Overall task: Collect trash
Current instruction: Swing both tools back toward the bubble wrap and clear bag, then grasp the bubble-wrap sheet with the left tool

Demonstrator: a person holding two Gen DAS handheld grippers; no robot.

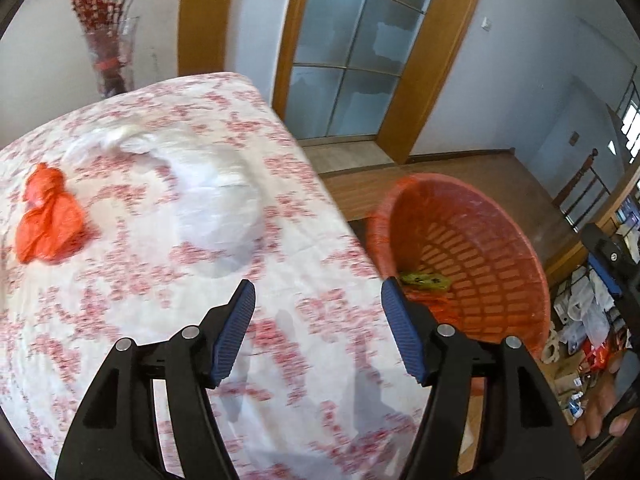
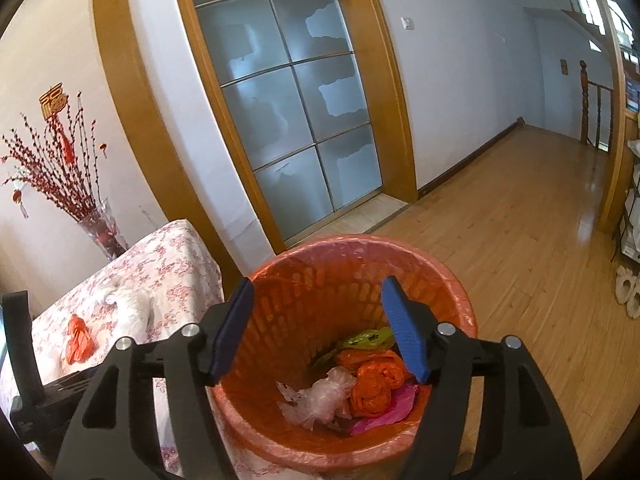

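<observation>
A lived-in home is shown: a table point(image 1: 320, 280) draped in a floral cloth, a glass vase of red berry branches point(image 2: 60, 176) by the wall, a frosted sliding door point(image 2: 288, 112) framed in wood, plank flooring point(image 2: 520, 220), slippers point(image 2: 628, 294).

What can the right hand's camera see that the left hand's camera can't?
Only the right wrist view looks down into the bin, showing a clear plastic wad, an orange bag and a pink bag. Only the left wrist view shows cluttered bags and boxes on the floor. Both show the orange bin, the green wrapper inside it, the floral table with an orange bag and a white bag, the vase and the glass door.
</observation>
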